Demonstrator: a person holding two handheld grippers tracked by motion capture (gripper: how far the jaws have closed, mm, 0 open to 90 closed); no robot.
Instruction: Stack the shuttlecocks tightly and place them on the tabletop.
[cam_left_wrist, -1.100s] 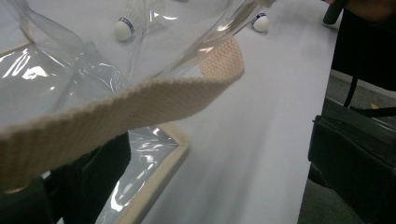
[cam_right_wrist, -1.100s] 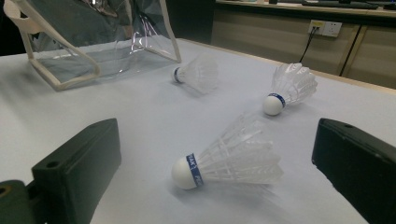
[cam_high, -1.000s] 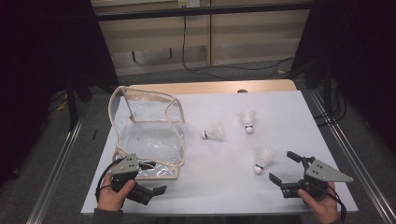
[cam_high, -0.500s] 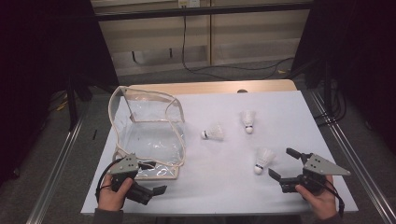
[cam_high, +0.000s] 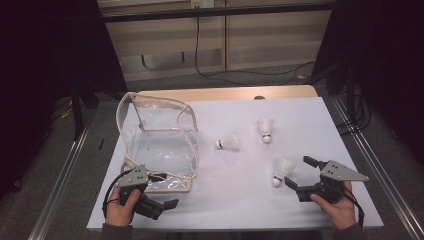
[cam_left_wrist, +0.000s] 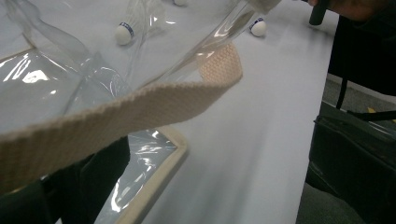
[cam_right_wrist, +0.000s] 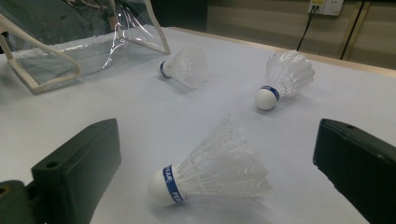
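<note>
A white surface (cam_high: 240, 200) sits in a dark room, with a pale wall and cables behind. In the left gripper view the bag's woven strap (cam_left_wrist: 140, 105) hides my jaws, so I cannot tell my left hand-held gripper's (cam_high: 167, 204) state. My right hand-held gripper (cam_high: 300, 172) is spread wide, holding nothing; the nearest shuttlecock (cam_right_wrist: 210, 168) lies between its jaws, untouched, right of the clear bag (cam_high: 160, 145).

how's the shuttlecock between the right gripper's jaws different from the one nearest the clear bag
The near shuttlecock lies between the right gripper's open jaws, untouched; the far shuttlecock lies close to the clear bag. In the high view the near one's cork points toward the person, the far one's toward the bag. Both are white-feathered with a blue band at the cork, lying on their sides on the table.
</note>
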